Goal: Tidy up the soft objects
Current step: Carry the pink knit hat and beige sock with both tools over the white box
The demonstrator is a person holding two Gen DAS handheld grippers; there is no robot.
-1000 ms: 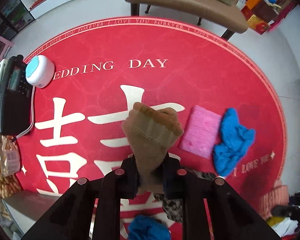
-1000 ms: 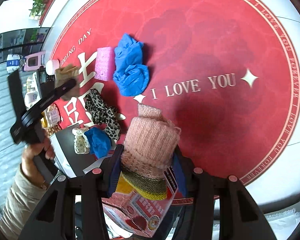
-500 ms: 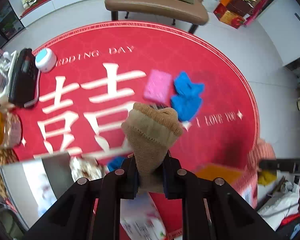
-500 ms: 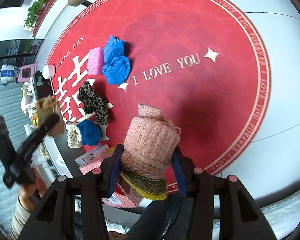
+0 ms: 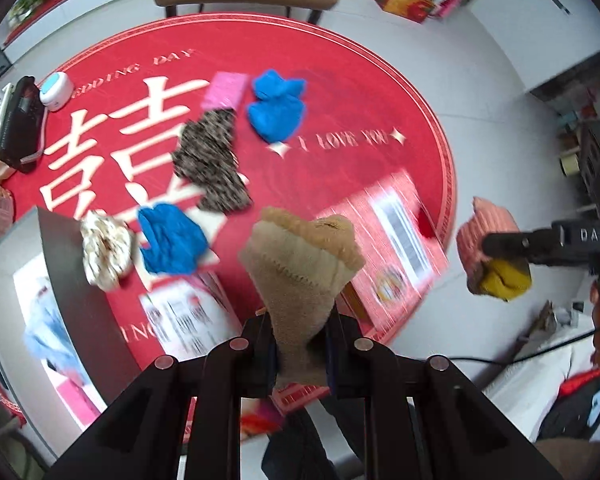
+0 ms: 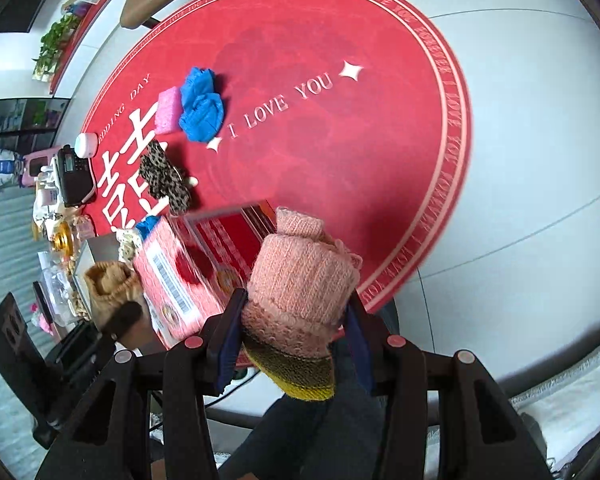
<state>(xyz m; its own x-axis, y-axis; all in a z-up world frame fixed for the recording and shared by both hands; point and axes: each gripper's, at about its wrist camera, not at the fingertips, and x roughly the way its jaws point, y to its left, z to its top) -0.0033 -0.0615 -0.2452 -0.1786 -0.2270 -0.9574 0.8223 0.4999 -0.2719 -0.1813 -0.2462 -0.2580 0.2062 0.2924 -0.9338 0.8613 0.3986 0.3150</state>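
Both grippers have drawn back and up from the round red mat (image 5: pixel 360 92) over the past second, so more of it and the red printed box (image 5: pixel 384 248) at its near edge now show. The mat, lettered "I LOVE YOU", serves as landmark. Near its centre lie a crumpled blue cloth (image 5: pixel 277 111), a pink rectangular sponge (image 5: pixel 225 90) just beside that, and a leopard-print fabric piece (image 5: pixel 212 168) nearer the box. At the mat's near-left edge sit a second blue cloth (image 5: pixel 170 245) and a cream patterned cloth (image 5: pixel 106 249). The left gripper (image 5: pixel 300 344), held above the near edge, has its jaws clamped on a tan knitted sock (image 5: pixel 304 264). The right gripper (image 6: pixel 292 344), off the mat's near-right edge, is clamped on a pink knitted sock with an olive-and-yellow band (image 6: pixel 300 292).
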